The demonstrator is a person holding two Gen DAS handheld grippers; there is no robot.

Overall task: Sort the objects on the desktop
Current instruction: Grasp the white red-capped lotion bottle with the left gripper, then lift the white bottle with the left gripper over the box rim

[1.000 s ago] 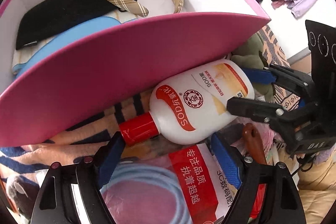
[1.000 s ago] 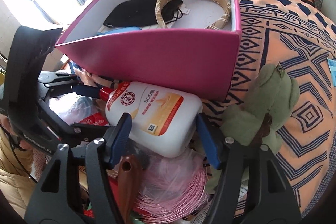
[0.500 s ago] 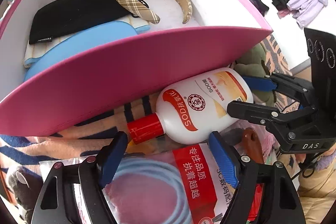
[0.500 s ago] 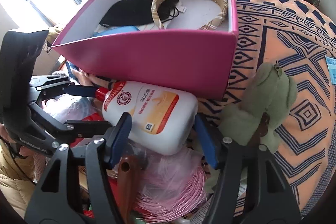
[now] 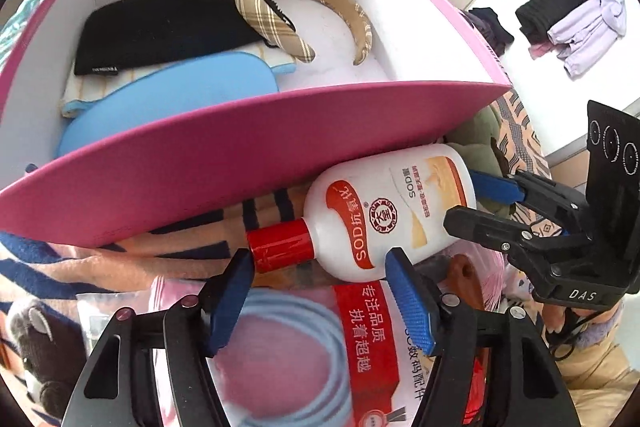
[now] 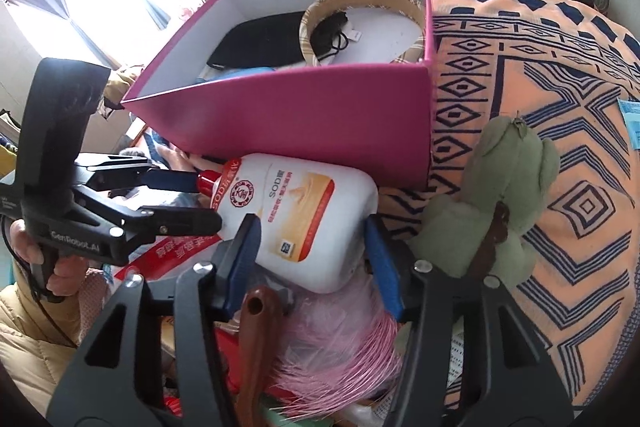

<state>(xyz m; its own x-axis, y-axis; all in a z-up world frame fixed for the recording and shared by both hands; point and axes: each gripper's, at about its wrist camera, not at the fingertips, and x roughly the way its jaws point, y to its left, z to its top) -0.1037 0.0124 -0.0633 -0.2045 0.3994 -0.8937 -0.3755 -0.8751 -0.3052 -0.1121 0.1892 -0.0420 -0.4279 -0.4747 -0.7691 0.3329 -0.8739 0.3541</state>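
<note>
Left claw (image 5: 320, 291): jaws closing, pads straddling the red cap end of one white SOD bottle (image 5: 384, 211), not yet pressing. Right claw (image 6: 310, 251): jaws closing around the bottle's base, pads beside it. Both angled downward. Bottle lies on its side against one pink box (image 5: 240, 147) holding one plaid headband (image 5: 304, 7), one black pouch (image 5: 160, 27). One green plush (image 6: 500, 203) beside it.

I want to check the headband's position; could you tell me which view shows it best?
The left wrist view: the plaid headband lies fully visible inside the pink box. The right wrist view shows it farther off, partly hidden by the box wall.
</note>
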